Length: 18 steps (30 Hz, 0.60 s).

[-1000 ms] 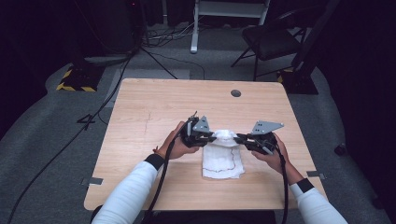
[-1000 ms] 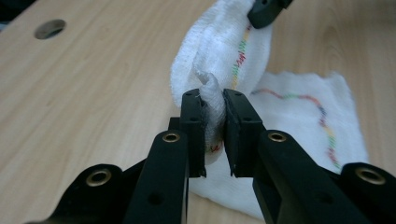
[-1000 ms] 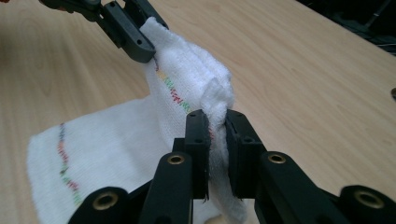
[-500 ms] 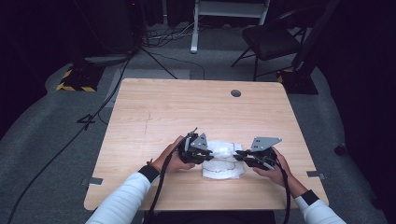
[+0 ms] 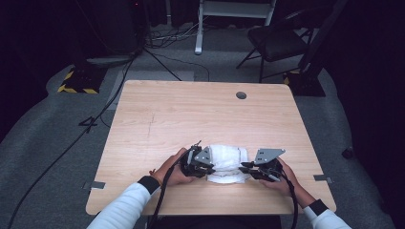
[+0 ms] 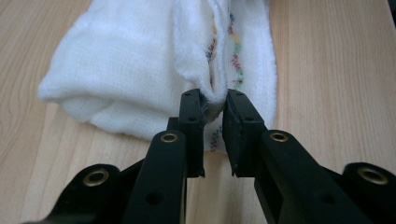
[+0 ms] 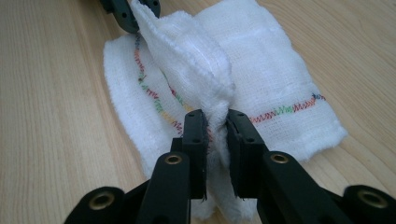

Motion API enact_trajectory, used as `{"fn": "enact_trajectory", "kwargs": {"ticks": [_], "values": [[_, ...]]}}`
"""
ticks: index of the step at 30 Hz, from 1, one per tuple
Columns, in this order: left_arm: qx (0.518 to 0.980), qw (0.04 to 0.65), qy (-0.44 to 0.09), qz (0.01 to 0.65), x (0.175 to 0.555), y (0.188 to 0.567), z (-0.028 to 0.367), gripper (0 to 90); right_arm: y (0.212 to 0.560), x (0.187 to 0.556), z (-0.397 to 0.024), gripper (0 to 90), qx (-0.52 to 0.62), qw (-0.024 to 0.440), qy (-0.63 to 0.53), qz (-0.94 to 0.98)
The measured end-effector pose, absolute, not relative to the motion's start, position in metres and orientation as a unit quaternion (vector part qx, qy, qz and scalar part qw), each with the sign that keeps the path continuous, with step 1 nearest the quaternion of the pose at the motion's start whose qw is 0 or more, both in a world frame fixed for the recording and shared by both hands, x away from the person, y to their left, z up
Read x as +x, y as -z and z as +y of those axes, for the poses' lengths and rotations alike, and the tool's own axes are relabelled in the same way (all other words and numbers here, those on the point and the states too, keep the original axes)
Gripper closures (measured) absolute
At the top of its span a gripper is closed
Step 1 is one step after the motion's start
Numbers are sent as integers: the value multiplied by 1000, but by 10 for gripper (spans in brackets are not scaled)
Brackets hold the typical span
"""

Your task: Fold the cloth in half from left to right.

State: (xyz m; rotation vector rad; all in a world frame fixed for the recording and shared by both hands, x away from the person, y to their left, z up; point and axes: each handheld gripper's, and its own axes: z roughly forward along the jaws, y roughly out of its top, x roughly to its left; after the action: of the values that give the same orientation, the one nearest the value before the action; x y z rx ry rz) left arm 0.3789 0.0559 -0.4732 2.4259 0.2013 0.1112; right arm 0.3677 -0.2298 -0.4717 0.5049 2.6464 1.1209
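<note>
We are holding a white cloth (image 5: pixel 228 163) on the counter (image 5: pixel 191 114) with both grippers, folding it. The left gripper (image 6: pixel 214 103) is nearly closed, pinching a raised edge of the cloth right at its tips, and the rest of the cloth is lying just ahead of it. The right gripper (image 7: pixel 216 122) is likewise nearly closed, clamping a thick gathered fold between its pads, with the cloth spreading ahead and to both sides of it. The ridge of fabric is running from one gripper to the other.

We are judging the cloth to be light, soft and floppy, so it is likely sagging wherever we are not supporting it. The hemmed edge with the coloured stitching (image 7: pixel 285 111) looks the firmest place to grip, close to a corner.
</note>
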Motion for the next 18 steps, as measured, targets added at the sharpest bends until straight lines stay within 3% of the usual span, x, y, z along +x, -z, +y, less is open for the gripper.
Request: {"fn": "enact_trajectory", "kwargs": {"ticks": [18], "values": [[934,342,-42,98,369,486,60,744,482,358,-237,766,185,112,-363,906]]}}
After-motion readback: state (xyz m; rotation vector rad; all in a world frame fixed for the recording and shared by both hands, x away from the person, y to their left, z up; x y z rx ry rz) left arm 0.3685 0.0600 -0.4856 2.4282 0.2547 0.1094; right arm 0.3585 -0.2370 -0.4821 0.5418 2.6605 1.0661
